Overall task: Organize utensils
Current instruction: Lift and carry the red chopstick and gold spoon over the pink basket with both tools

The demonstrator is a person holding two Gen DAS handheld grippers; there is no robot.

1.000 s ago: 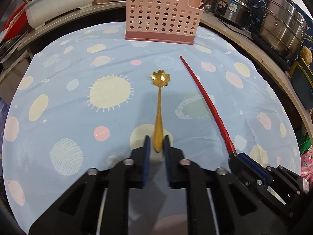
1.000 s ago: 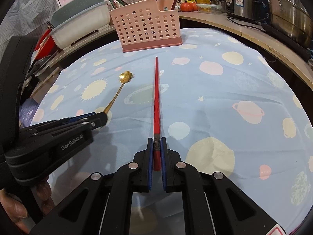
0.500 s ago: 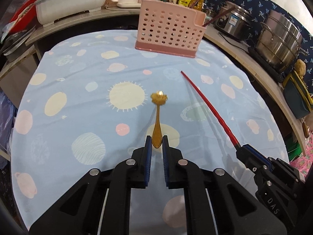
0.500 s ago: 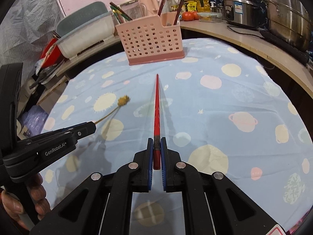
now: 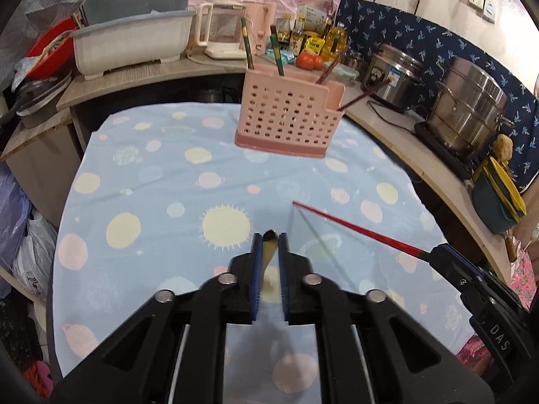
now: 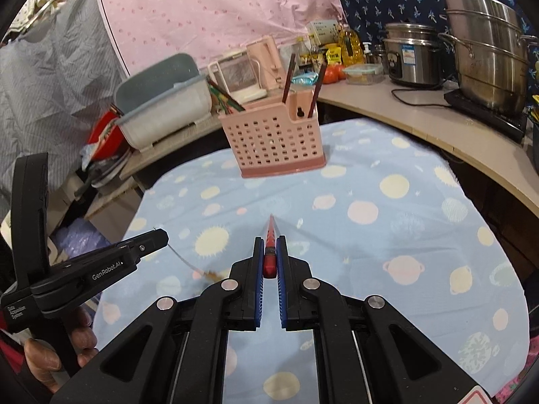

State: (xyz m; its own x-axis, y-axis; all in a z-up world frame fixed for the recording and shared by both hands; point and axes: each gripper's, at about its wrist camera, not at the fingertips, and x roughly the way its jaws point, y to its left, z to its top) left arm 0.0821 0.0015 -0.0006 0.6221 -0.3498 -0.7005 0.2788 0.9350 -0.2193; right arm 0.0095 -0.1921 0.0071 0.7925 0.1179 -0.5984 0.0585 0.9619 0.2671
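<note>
- The left gripper (image 5: 269,240) is clamped on a gold spoon (image 5: 268,249); its blue pads pinch the handle, and the spoon hangs tilted down below the fingertips, clear of the cloth.
- From the right wrist view the spoon's flower-shaped bowl (image 6: 211,274) dangles low, blurred, left of the right gripper.
- The right gripper (image 6: 269,245) is closed on the butt end of a red chopstick (image 6: 270,235), which points straight ahead, its tip raised above the table.
- A hand (image 6: 57,353) grasps the left gripper's handle at the near left.
- Both utensils hover over a table (image 5: 151,202) covered in a pale blue cloth printed with suns and planets.
- At the table's far edge stands a pink perforated utensil holder (image 5: 286,124), upright, with green and dark chopsticks already leaning inside.
- Behind it, a counter carries a grey tub (image 5: 131,43), a kettle (image 5: 220,32), bottles, tomatoes (image 5: 310,61) and, to the far right, steel pots (image 5: 468,114).
</note>
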